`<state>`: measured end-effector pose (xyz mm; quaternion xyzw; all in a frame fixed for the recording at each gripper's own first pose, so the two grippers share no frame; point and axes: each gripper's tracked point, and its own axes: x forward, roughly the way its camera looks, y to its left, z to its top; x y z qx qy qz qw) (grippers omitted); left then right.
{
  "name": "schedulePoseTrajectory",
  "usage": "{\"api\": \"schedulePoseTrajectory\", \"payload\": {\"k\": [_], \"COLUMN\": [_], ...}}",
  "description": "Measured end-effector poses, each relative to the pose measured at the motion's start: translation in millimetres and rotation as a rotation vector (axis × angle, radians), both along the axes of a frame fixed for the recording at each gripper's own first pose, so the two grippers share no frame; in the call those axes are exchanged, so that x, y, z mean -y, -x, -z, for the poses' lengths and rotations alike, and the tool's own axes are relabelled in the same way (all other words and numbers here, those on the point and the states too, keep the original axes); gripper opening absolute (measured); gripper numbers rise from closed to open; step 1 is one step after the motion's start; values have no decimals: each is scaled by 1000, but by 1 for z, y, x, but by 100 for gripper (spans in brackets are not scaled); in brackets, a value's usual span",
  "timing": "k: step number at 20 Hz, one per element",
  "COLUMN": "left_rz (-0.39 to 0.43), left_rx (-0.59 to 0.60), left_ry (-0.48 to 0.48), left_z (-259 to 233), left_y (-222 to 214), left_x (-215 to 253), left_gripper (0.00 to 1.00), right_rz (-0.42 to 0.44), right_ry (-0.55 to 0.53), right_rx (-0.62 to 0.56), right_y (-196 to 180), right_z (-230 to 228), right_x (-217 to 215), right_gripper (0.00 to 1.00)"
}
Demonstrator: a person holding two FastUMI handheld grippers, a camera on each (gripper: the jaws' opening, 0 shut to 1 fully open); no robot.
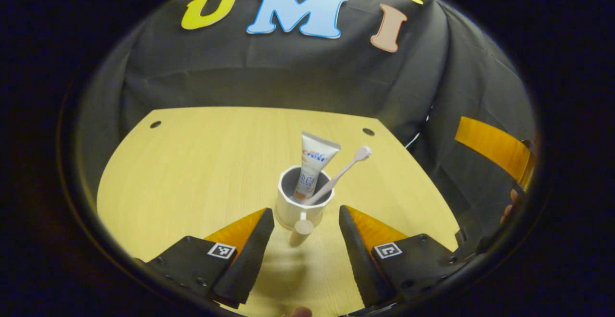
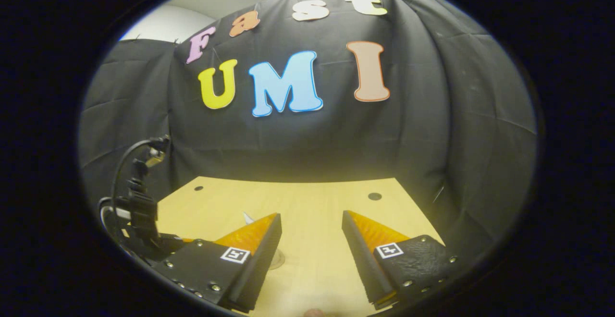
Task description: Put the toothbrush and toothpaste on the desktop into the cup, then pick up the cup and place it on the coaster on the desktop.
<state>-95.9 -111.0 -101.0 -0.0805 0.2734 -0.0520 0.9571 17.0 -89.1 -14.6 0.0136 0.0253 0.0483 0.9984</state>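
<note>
Between open left tool (image 1: 306, 218) fingers: cup (image 1: 301, 205) handle.

A pale wooden tabletop (image 1: 192, 173) with small dark holes (image 1: 155, 124) near its far corners stands before a black cloth wall (image 2: 432, 129), with a black cable (image 2: 126, 156) looping at the left.

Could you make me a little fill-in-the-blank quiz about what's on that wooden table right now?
1. The toothpaste and the toothbrush both stand inside the white ____.
2. The cup rests on the ____ wooden table.
3. The left gripper has its jaws ____, one on either side of the cup's handle.
4. The right gripper holds ____.

Missing words: cup; light; open; nothing
</note>
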Motion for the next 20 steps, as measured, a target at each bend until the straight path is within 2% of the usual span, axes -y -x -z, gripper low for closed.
{"api": "schedulePoseTrajectory", "payload": {"k": [4, 5, 7, 8, 9, 10, 14, 15, 20], "left_rz": [-8, -14, -18, -22, -26, -36, -60, -58, -59], "left_rx": [182, 223, 299, 333, 365, 390, 453, 468, 555], "left_ry": [-35, -47, -63, -72, -82, -92, -94, -98, -173], "left_z": [-48, -60, -79, -90, -100, -107, -127, -132, -157], "left_y": [3, 3, 4, 5, 5, 5, 8, 9, 11], "left_x": [-14, -19, -26, -29, -32, -35, -53, -57, -78], "left_gripper": [89, 89, 90, 87, 90, 89, 89, 93, 93], "right_rz": [8, 11, 18, 20, 19, 23, 51, 63, 114], "right_ry": [28, 35, 41, 42, 44, 49, 60, 60, 72], "right_rx": [36, 46, 68, 77, 84, 89, 127, 138, 166], "right_y": [6, 6, 10, 10, 13, 15, 20, 21, 21], "right_z": [-13, -16, -21, -23, -25, -26, -35, -38, -47], "right_x": [-10, -12, -17, -20, -24, -26, -32, -31, -35], "right_gripper": [80, 73, 73, 80, 84, 87, 87, 87, 87]}}
